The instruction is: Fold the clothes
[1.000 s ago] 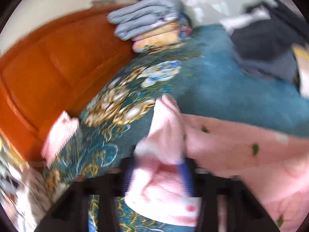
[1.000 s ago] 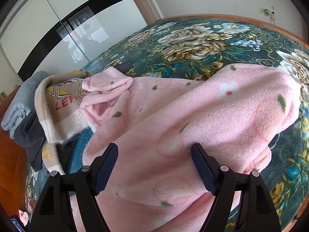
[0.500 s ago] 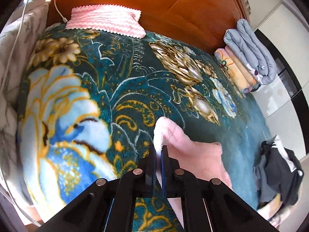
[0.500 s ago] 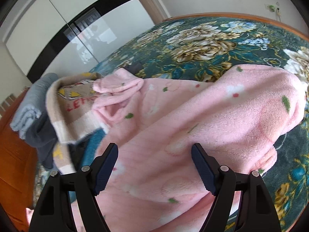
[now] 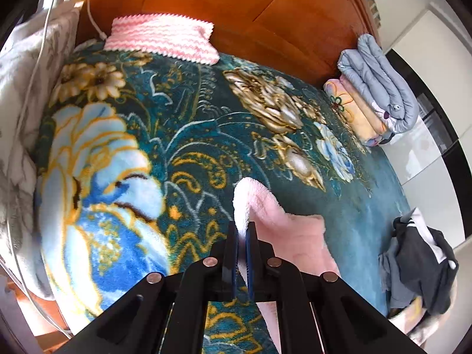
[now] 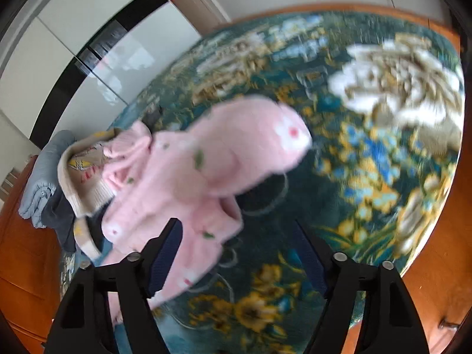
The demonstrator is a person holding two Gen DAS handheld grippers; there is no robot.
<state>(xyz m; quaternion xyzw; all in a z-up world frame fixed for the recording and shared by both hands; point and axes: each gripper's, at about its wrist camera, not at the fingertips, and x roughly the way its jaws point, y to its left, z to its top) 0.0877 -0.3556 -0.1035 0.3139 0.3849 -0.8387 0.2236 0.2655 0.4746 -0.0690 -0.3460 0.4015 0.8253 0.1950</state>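
A fluffy pink garment [image 5: 290, 236] with small flower and leaf prints lies on the floral bed blanket [image 5: 183, 135]. My left gripper [image 5: 242, 230] is shut on its white-edged end, just above the blanket. In the right wrist view the same pink garment [image 6: 206, 171] lies bunched and blurred ahead. My right gripper [image 6: 237, 236] is open and empty, its left finger over the garment's near edge.
A pink zigzag cloth [image 5: 162, 38] lies by the orange headboard [image 5: 265, 8]. Folded blue-grey and peach bedding [image 5: 374, 88] sits at the far right edge. A dark clothes pile [image 5: 419, 268] and a beige sweater [image 6: 85, 177] lie beside the garment. A wooden bed frame [image 6: 436, 289] borders the blanket.
My left gripper has stayed clamped on the pink end and barely moved in the last half second. My right gripper has swung right and back; the garment now lies to its left.
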